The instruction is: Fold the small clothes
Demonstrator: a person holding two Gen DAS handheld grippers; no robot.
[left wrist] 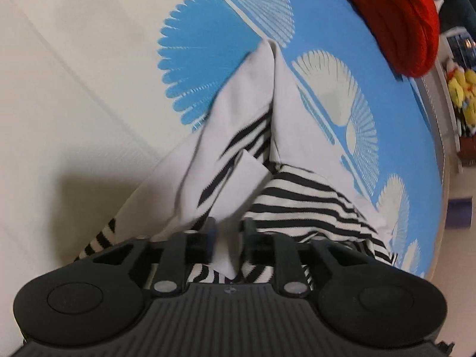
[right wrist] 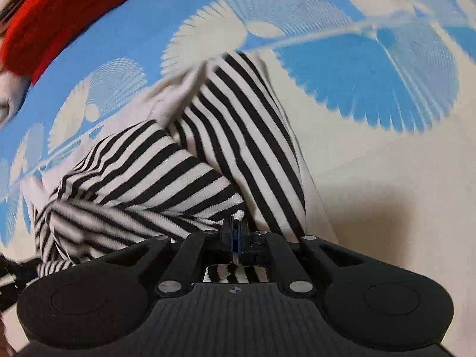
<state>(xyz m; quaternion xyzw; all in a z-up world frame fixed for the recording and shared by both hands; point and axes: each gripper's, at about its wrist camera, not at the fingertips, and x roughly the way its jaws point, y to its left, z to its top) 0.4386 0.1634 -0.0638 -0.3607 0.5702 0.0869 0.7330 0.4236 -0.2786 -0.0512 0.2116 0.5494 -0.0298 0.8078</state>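
A small black-and-white striped garment with plain white parts hangs from both grippers over the bed. My left gripper has its jaws partly apart with a fold of the cloth pinched between them. In the right wrist view the striped garment drapes forward and down. My right gripper is shut tight on a striped edge of it. The lower end of the garment touches the sheet.
The bed sheet is cream with blue fan patterns; it also shows in the right wrist view. A red knitted cloth lies at the far edge, also in the right wrist view. Shelves with yellow toys stand beyond the bed.
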